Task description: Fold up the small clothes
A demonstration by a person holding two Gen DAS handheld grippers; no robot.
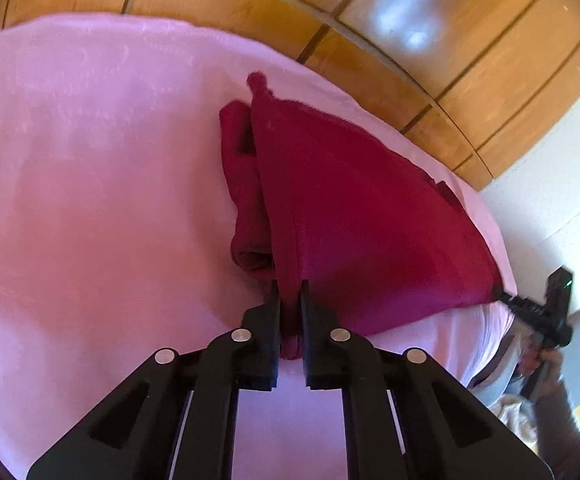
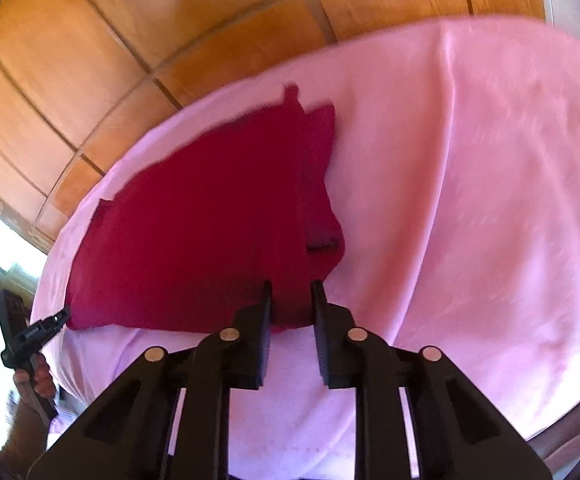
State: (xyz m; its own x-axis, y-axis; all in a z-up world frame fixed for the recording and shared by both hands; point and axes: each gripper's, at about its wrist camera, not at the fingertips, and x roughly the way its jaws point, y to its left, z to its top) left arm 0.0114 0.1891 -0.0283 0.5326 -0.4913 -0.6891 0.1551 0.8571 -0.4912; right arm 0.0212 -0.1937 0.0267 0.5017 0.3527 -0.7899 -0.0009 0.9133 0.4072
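Observation:
A dark red garment [image 1: 342, 216] lies partly lifted over the pink-covered surface [image 1: 90, 200]. My left gripper [image 1: 290, 292] is shut on its near hem. In the left wrist view the right gripper [image 1: 504, 298] holds the garment's far right corner. In the right wrist view my right gripper [image 2: 292, 294] is closed on the near edge of the garment [image 2: 194, 232], with cloth between the fingers. The left gripper [image 2: 64, 314] pinches the left corner there. The cloth is stretched between the two grippers. A folded part [image 1: 242, 184] lies underneath at the left.
The pink cloth [image 2: 470, 200] covers a rounded surface. A brown tiled floor [image 1: 450, 60] lies beyond its edge. A white wall [image 1: 550, 200] stands at the right. The person's hand [image 2: 36, 380] shows at the left.

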